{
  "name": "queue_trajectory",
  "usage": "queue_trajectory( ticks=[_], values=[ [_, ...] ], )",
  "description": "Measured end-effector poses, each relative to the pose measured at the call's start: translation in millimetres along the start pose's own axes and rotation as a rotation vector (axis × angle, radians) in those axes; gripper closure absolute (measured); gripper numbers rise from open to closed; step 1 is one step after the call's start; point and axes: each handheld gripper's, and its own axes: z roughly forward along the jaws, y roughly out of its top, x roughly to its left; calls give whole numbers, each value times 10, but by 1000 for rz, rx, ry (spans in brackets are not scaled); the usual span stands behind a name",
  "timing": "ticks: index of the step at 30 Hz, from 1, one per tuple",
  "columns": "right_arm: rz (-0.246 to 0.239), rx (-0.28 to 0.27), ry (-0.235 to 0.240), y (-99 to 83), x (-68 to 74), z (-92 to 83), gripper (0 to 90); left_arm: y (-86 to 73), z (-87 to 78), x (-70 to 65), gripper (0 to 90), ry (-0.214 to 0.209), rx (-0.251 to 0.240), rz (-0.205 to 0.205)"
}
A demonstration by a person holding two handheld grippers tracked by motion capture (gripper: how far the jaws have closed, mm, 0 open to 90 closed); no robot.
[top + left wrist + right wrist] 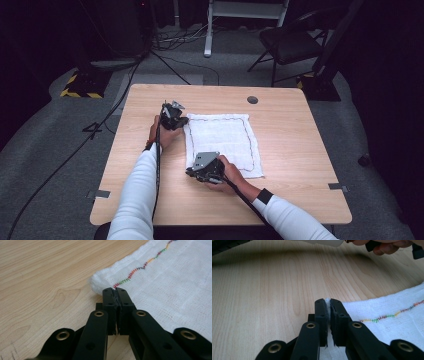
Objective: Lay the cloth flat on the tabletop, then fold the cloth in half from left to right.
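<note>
1. One white cloth [222, 142] with a line of multicoloured zigzag stitching near its edge, lying flat on the table.
2. One wooden table [290, 200], light in colour, with one round grey cable-hole cap [252, 100] near its far edge.
3. Two hand-held grippers: the left gripper [172, 119] at the cloth's far left corner and the right gripper [206, 169] at its near left corner.
4. Two hands, one on each gripper, each with a white sleeve [134, 200].
5. One dark folding chair [292, 45] on the floor beyond the table.
6. Two strips of grey tape [101, 194] on the table's side edges, one at each side.
</note>
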Motion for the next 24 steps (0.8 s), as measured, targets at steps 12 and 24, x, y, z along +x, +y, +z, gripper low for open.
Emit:
queue_trajectory(
  ticks=[12,24],
  values=[
    [16,-35,-12,13,-43,-100,853,75,-42,-40,872,21,-13,6],
    [38,-62,-53,-54,-119,-296,853,188,-40,-96,871,18,-52,2]
  ],
)
